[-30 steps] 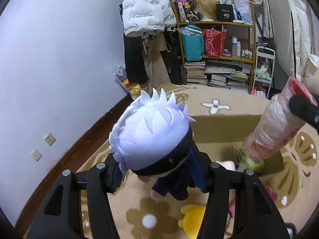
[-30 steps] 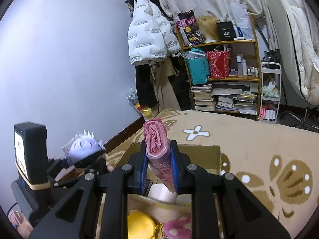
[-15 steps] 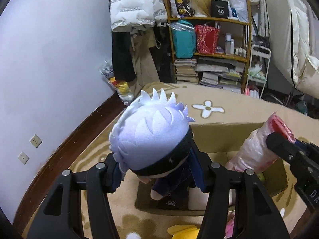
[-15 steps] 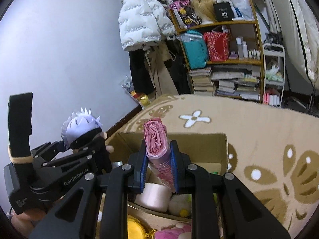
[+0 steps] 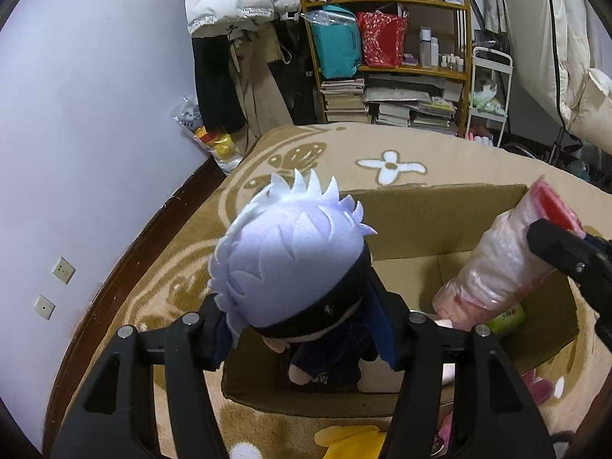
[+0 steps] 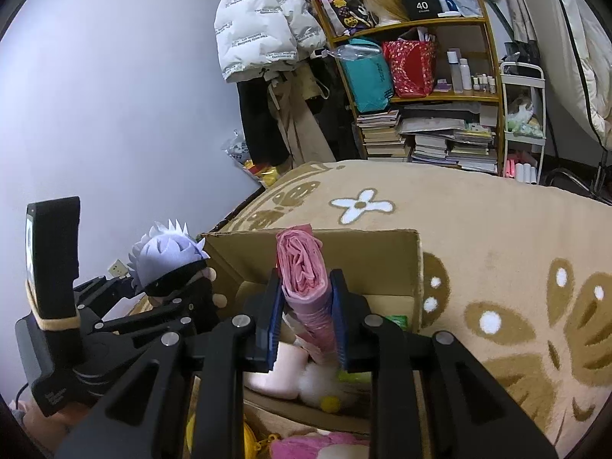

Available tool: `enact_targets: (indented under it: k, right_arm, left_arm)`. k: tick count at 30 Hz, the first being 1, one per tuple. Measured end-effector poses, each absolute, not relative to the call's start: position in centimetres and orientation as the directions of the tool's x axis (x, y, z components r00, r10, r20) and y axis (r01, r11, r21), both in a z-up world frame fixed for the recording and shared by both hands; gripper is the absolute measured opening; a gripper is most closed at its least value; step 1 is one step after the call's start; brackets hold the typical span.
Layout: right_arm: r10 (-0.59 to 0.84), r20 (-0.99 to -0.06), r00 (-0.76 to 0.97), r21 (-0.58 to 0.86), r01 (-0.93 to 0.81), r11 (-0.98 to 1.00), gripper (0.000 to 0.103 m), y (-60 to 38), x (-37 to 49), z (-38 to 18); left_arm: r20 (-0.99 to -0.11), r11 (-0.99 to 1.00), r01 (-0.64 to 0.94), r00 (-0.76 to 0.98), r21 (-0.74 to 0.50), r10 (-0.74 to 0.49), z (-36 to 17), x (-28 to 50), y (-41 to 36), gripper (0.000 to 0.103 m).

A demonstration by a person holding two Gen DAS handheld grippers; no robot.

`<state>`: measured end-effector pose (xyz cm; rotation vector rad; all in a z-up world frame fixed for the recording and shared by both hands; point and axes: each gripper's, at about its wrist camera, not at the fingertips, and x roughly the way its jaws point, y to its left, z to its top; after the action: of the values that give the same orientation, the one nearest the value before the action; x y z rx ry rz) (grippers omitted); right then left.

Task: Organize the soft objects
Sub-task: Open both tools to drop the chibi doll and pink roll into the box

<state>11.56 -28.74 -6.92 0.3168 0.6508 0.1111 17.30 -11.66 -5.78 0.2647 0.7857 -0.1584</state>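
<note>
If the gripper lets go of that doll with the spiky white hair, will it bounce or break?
Probably neither. The doll looks like stuffed felt, so it should flop softly into the cardboard box under it. Its big head likely makes it tip over, not stand.

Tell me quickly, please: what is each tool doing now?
Left tool: closed on the white-haired doll, above the cardboard box.
Right tool: closed on the pink roll, over the same box.

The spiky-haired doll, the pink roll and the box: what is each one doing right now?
White-haired plush doll in dark clothes: gripped by the left tool, hanging above the box.
Pink roll wrapped in clear plastic: clamped in the right tool, above the box.
Brown cardboard box: open on the rug, soft things inside.
</note>
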Motion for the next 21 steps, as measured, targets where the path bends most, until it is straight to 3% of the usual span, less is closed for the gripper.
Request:
enact_targets:
  k: [8, 13, 19, 21]
  right_arm:
    - [0.171, -0.600, 0.781, 0.299, 0.021, 0.954, 0.028, -29.6, 11.2, -6.7]
    - [0.158, -0.608, 0.778, 0.292, 0.034, 0.956, 0.041, -30.1, 10.6, -6.6]
    - [0.163, -0.609, 0.776, 0.290, 0.027, 0.957, 0.052, -30.2, 9.6, -6.1]
    - [0.165, -0.606, 0.778, 0.293, 0.026, 0.956, 0.062, -30.2, 9.1, -5.9]
  left_arm:
    - [-0.727, 0.964, 0.226, 0.685, 0.143, -0.052, -6.1, 17.2, -11.0, 0.067]
    - [-0.718, 0.967, 0.212, 0.695, 0.142, -0.047, -5.7, 16.9, -10.7, 0.083]
    - [-0.716, 0.974, 0.194, 0.696, 0.116, -0.053, -4.9, 16.3, -10.1, 0.085]
    - [-0.721, 0.975, 0.192, 0.691, 0.111, -0.054, -4.7, 16.1, -9.7, 0.088]
